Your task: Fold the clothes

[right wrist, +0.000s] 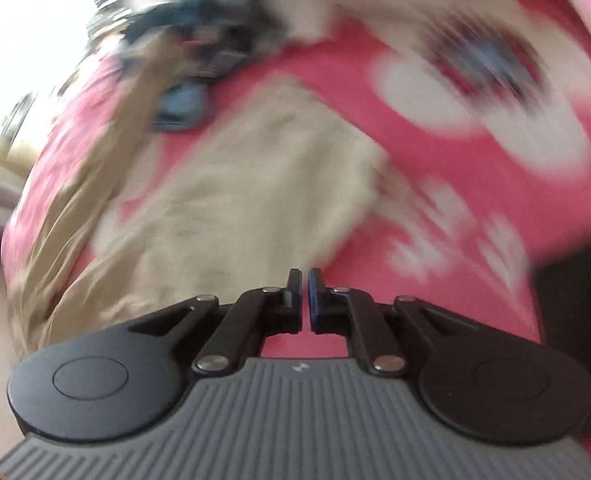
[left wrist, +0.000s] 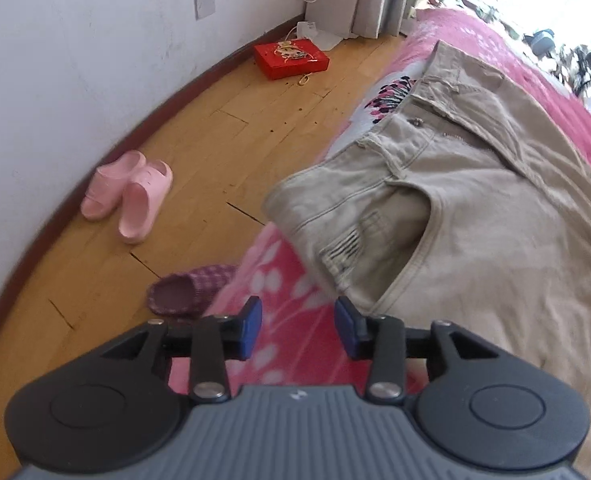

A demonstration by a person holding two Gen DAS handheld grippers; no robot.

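beige trousers lie spread across a pink flowered bedspread, waistband toward the bed's edge, the front pocket and zip showing. the left gripper hangs over the bedspread just beside the waistband corner, its blue-padded jaws parted with only the cover visible between them, holding no cloth. in the right wrist view, heavily blurred, the right gripper has its jaws almost together, a thin slit between the pads and nothing seen in it; a trouser leg stretches away ahead of it on the same pink cover. on the wooden floor beside the bed sit a pair of pink slippers, a purple checked slipper near the bed edge, and a red box near the white wall.
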